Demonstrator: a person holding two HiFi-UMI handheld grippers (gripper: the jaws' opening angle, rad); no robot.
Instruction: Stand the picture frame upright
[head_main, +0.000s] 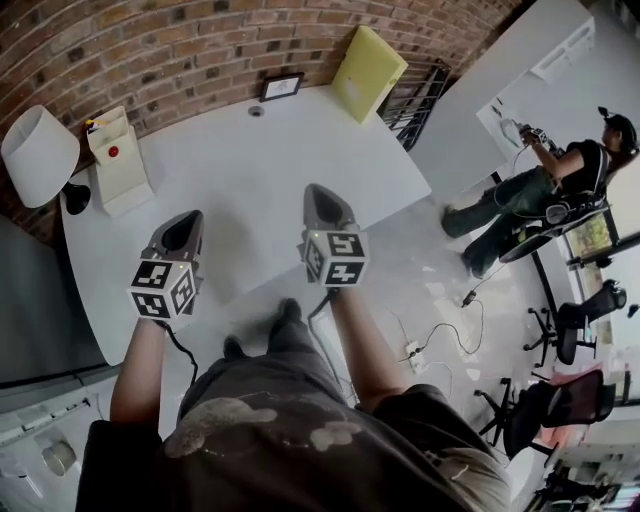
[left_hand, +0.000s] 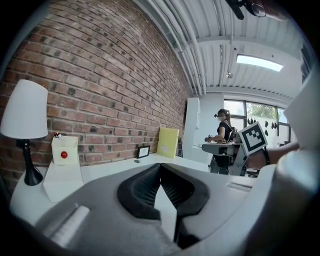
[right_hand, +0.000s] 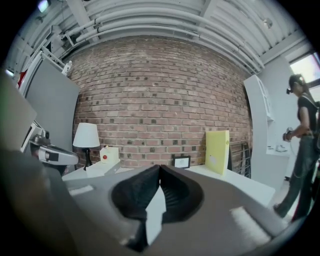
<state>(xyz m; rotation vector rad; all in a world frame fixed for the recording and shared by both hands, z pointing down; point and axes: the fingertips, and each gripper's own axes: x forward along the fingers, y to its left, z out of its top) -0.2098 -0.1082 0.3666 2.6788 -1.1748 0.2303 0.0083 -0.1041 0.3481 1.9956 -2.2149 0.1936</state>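
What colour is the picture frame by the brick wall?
Black. The picture frame shows best in the right gripper view.

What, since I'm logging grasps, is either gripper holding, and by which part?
Nothing is held. The left gripper and the right gripper are both shut with nothing between the jaws. The picture frame stands untouched by the brick wall.
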